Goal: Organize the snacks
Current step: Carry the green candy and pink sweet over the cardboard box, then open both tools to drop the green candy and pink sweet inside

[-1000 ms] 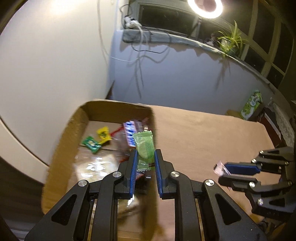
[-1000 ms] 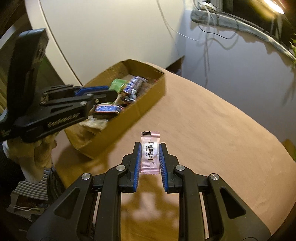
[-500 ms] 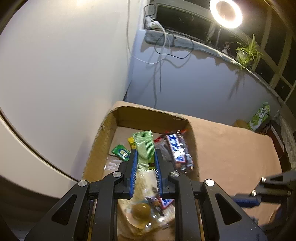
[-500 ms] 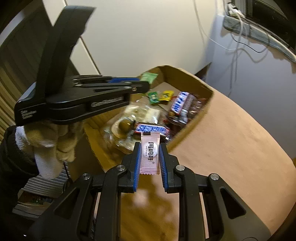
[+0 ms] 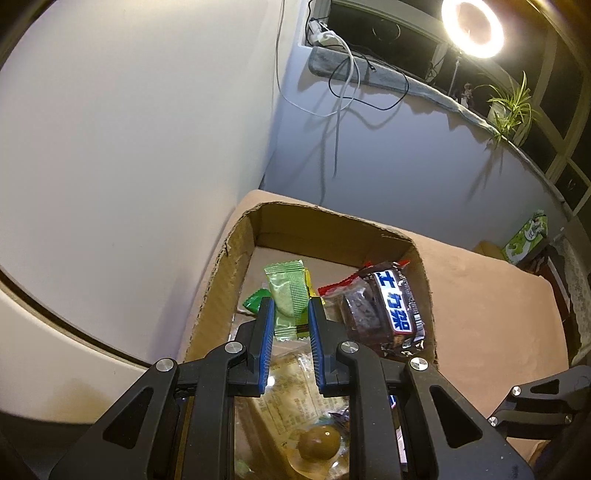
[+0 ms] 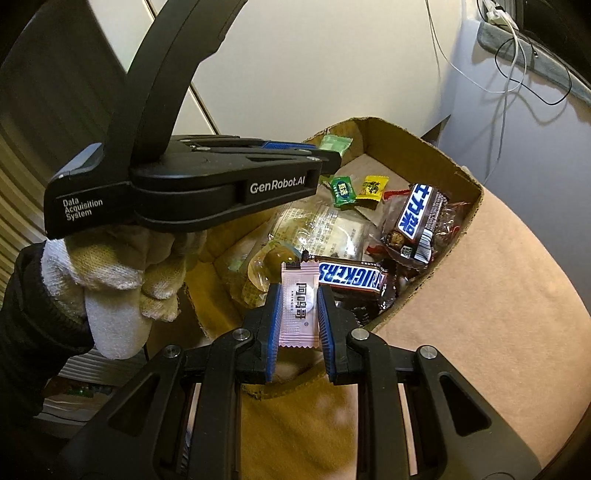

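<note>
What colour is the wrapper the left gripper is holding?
Light green, clearest in the left wrist view: the snack packet sits between the left gripper pads.

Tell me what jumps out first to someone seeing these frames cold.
Both grippers are loaded above the cardboard box: the left gripper pinches a pale green snack packet, and the right gripper pinches a pink wrapped candy. Inside the box, a Snickers bar lies near the front among other wrappers. A ring light glares at the left view's upper right.

green ridged wafer packet (image 5: pixel 287 295) | pale pink candy wrapper (image 6: pixel 299 304) | brown cardboard box (image 6: pixel 436 155)
</note>
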Motion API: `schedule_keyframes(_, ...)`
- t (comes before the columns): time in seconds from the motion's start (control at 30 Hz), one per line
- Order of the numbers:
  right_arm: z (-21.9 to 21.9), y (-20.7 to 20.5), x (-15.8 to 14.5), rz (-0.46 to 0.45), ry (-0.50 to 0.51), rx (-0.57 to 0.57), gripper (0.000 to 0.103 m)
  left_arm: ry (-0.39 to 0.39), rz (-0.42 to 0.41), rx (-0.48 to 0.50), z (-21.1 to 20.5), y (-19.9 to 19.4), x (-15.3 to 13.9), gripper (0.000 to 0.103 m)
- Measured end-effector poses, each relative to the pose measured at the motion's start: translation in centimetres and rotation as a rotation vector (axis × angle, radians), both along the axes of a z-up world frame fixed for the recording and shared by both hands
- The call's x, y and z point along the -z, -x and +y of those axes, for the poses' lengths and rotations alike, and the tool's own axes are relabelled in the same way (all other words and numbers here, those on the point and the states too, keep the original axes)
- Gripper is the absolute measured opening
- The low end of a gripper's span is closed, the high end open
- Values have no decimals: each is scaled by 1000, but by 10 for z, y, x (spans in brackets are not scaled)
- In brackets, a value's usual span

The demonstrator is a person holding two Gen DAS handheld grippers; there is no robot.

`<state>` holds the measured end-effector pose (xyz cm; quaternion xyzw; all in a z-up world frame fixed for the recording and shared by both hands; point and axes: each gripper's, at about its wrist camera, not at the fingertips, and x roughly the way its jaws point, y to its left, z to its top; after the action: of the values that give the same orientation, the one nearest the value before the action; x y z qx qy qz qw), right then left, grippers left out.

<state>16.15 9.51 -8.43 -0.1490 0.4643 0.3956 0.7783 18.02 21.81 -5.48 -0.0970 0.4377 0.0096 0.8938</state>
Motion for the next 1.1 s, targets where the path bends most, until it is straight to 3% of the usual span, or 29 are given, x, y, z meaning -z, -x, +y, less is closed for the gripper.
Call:
schedule_keyframes(0.63, 6, 3, 3, -3, 30, -18, 21, -11, -2, 5, -2, 1, -2, 19)
schedule_keyframes(0.77, 7, 5, 2, -15, 31, -15, 33, -21, -9, 3, -4, 3, -4, 19)
schedule_keyframes(0.93, 7, 5, 0, -24, 30, -13, 34, -33, -18, 1, -6, 6, -6, 19)
schedule_keyframes(1.1, 5, 7, 0, -38, 31, -6, 46, -45, -27, 1, -7, 9, -9, 19)
